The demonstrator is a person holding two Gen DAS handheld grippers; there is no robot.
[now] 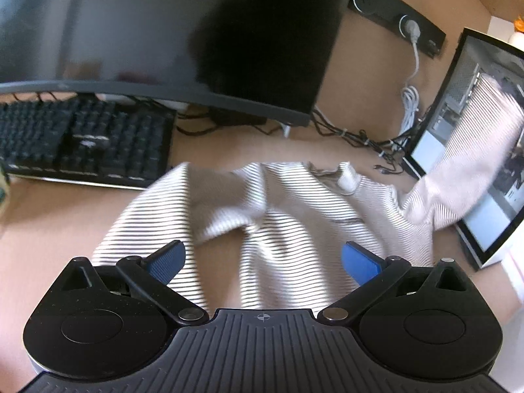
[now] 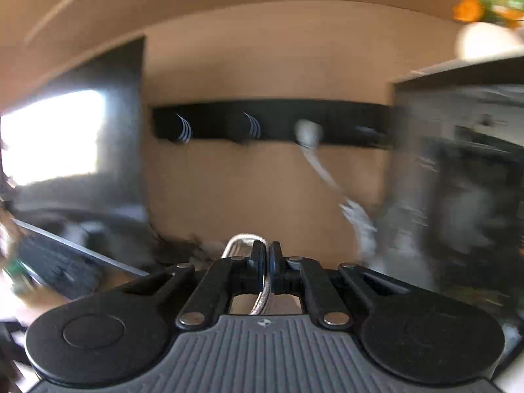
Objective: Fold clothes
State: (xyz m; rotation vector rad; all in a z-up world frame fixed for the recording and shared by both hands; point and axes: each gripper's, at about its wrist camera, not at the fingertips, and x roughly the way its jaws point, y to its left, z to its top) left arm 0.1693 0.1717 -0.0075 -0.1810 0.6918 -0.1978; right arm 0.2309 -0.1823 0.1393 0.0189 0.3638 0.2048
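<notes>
A white striped top [image 1: 288, 203] lies crumpled on the wooden desk [image 1: 49, 229] in the left wrist view. One sleeve [image 1: 465, 163] rises up and to the right, in front of a monitor. My left gripper [image 1: 263, 262] is open just above the near part of the top, its blue pads [image 1: 167, 262] wide apart and empty. In the right wrist view, which is blurred, my right gripper [image 2: 266, 255] is shut on a thin fold of the striped fabric [image 2: 260, 298], held above the desk. A loop of the fabric [image 2: 239, 239] shows above the fingers.
A black keyboard [image 1: 82, 140] lies at the back left under a large dark monitor [image 1: 163, 32]. A second, lit monitor [image 1: 484, 131] stands at the right. Black cables [image 1: 360, 134] and a white cable [image 1: 412, 98] lie behind the top. A socket strip [image 2: 268, 124] is on the wall.
</notes>
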